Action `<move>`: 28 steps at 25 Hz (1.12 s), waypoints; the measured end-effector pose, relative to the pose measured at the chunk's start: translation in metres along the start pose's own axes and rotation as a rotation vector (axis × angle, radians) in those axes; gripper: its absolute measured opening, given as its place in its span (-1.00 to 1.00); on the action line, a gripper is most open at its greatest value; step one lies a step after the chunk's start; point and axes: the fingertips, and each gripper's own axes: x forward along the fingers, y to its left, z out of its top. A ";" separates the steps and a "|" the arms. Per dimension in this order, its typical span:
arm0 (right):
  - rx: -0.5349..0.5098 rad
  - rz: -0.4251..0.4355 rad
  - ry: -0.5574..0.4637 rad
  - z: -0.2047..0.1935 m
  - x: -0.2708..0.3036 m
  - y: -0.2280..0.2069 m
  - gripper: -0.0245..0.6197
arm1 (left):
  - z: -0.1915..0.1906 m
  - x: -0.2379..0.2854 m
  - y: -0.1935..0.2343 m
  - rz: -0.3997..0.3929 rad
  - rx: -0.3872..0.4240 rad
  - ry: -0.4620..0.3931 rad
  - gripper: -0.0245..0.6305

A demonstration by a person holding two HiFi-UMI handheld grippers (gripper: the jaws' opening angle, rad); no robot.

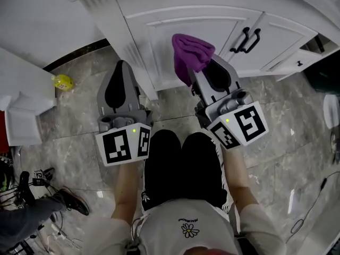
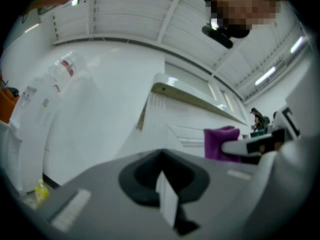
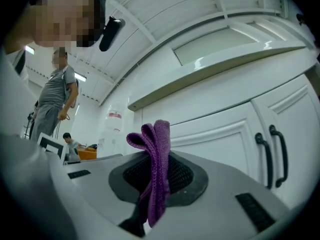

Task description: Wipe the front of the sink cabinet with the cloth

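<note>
Gripped the purple cloth (image 1: 191, 51) tight in the right hand-held gripper (image 1: 197, 73), bunched and poking up past the jaws, right before the white sink cabinet door (image 1: 175, 23) (black handles (image 1: 245, 40) just beside). Had the left hand-held gripper (image 1: 121, 70) clenched on nothing, low over the marble floor (image 1: 79, 110), near the corner post (image 1: 125, 36).

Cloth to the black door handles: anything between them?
Nothing but bare white door panel between cloth and handles; right gripper view shows it, head view agrees.
</note>
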 end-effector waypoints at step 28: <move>0.003 0.015 0.081 0.007 0.084 0.023 -0.75 | 0.020 -0.016 0.008 0.053 -0.084 -0.017 -0.91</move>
